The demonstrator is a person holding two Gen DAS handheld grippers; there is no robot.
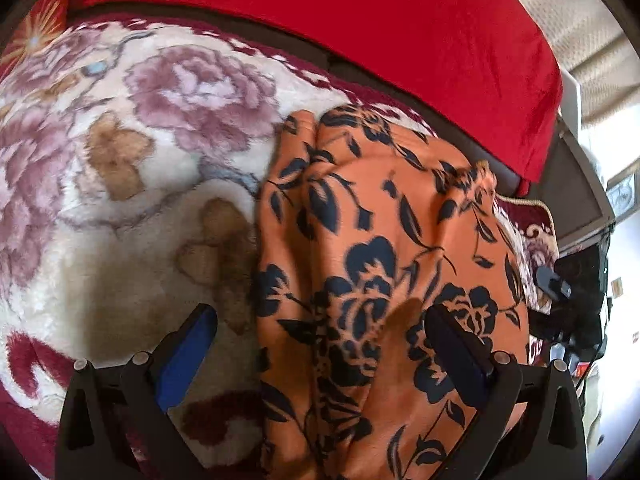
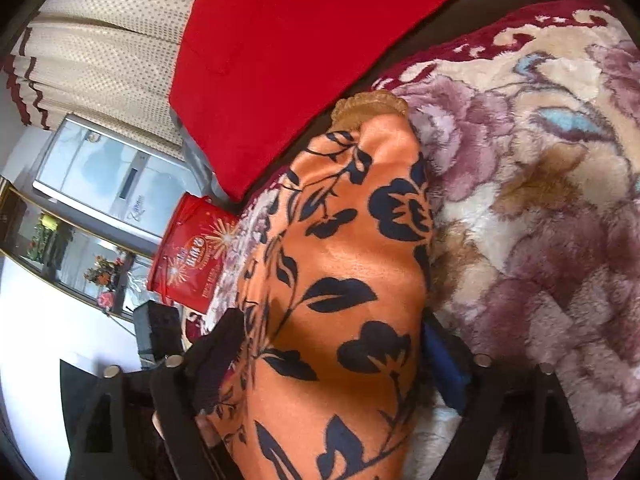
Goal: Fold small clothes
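A: Where's the garment?

B: It's the orange cloth with dark flowers, lying bunched on the plush blanket, close to the red pillow. Its scalloped brown trim sits at the far end, near the pillow.

A: And the grippers?

B: The left gripper is spread wide and released, one finger over the blanket and one over the cloth, gripping nothing. The right gripper has its jaws wide too, with a fold of the cloth running between them; the pads don't seem to be pressing it.

A: So what makes the next step go well?

B: I'd judge the cloth needs flattening first. Pinch two edges well apart rather than the bunched middle, take a single layer only, and pull the ridges out over the blanket before folding. The fabric looks slippery, so close firmly near a hem.
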